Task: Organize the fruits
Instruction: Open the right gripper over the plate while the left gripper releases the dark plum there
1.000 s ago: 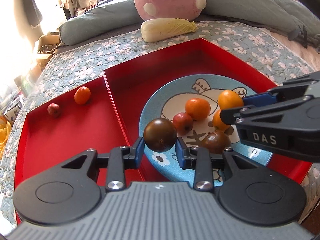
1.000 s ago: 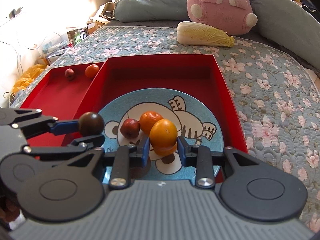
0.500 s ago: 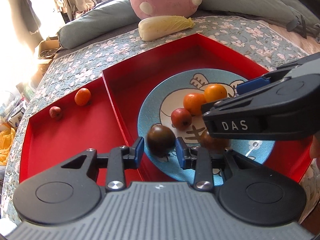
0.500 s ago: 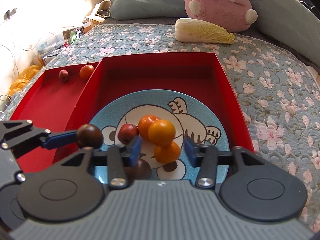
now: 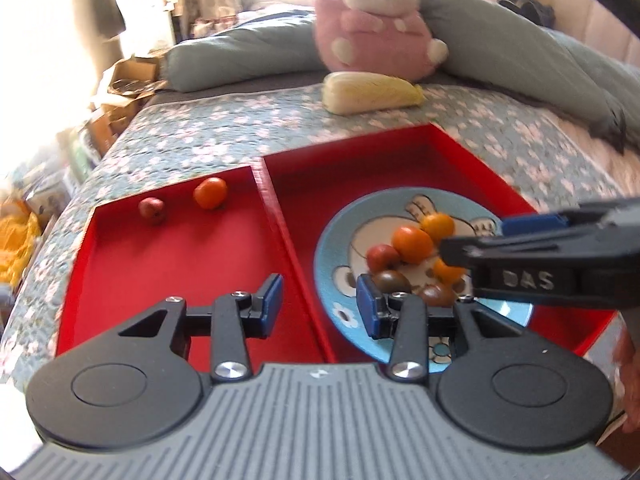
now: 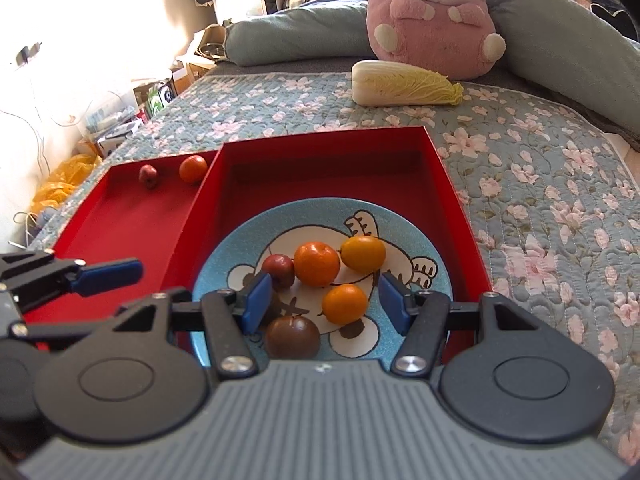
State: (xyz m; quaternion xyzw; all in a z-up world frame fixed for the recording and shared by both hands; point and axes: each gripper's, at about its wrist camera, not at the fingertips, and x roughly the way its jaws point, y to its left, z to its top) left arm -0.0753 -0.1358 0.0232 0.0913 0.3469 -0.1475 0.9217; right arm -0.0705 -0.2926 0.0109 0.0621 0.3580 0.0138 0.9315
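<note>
A blue cartoon plate (image 6: 420,232) sits in the right red tray (image 6: 436,168) and holds several fruits: oranges (image 6: 317,263), a small red fruit (image 6: 280,268) and a dark brown fruit (image 6: 293,336). The plate (image 5: 332,240) and a dark fruit (image 5: 390,280) also show in the left wrist view. My left gripper (image 5: 318,308) is open and empty above the tray divider. My right gripper (image 6: 326,300) is open and empty over the plate's near side. The left red tray (image 5: 120,272) holds an orange (image 5: 210,193) and a red fruit (image 5: 152,210) at its far end.
The trays lie on a floral quilt (image 6: 540,184). A napa cabbage (image 6: 404,88) and a pink plush toy (image 6: 432,16) lie beyond the trays, with grey pillows (image 6: 292,36) behind. Boxes and clutter (image 6: 112,124) stand off the bed's left side.
My left gripper let go of the dark fruit onto the plate, opened and moved left. My right gripper released the orange onto the plate, opened wide and drew back.
</note>
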